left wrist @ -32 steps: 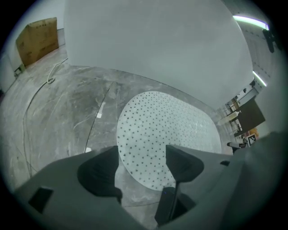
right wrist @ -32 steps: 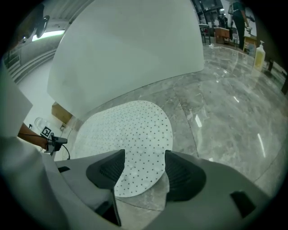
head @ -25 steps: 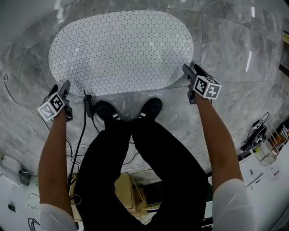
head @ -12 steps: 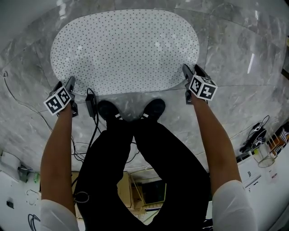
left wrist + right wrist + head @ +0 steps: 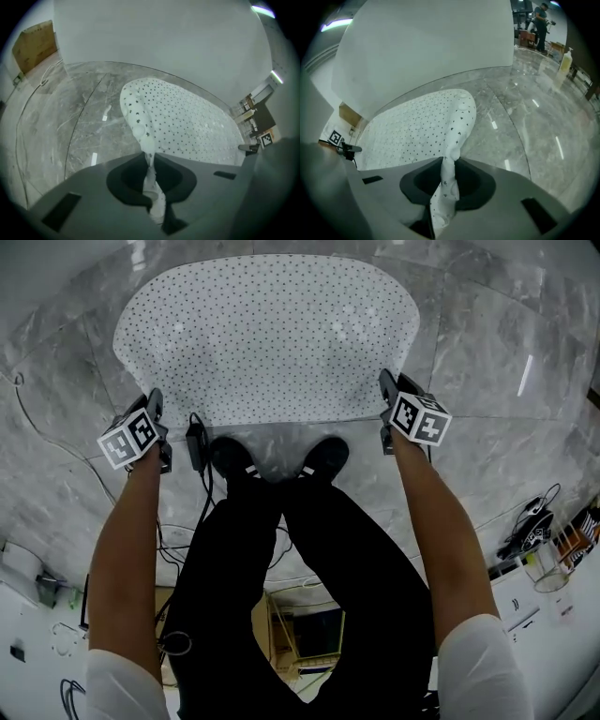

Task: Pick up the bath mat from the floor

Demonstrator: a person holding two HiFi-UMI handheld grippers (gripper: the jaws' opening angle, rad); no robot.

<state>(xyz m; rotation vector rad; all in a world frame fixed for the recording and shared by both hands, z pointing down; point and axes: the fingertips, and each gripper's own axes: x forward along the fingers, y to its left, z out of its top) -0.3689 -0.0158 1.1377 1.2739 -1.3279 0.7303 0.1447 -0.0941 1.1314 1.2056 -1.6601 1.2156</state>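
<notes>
The white bath mat, dotted with small dark marks, lies on the grey marble floor in front of the person's feet. Its near edge is pulled straight between the two grippers and both near corners are raised. My left gripper is shut on the mat's near left corner; in the left gripper view a fold of the mat runs up out of the pinched jaws. My right gripper is closing on the near right corner, and a fold of the mat stands squeezed between its jaws.
The person's black shoes stand just behind the mat's near edge, with a black cable and adapter beside the left one. A white wall rises beyond the mat. A cardboard box sits far left; a person and a bottle are far right.
Both grippers moved in onto the mat's near corners and their jaws came together on it. The mat's rounded near edge is now drawn straight and lifted.
</notes>
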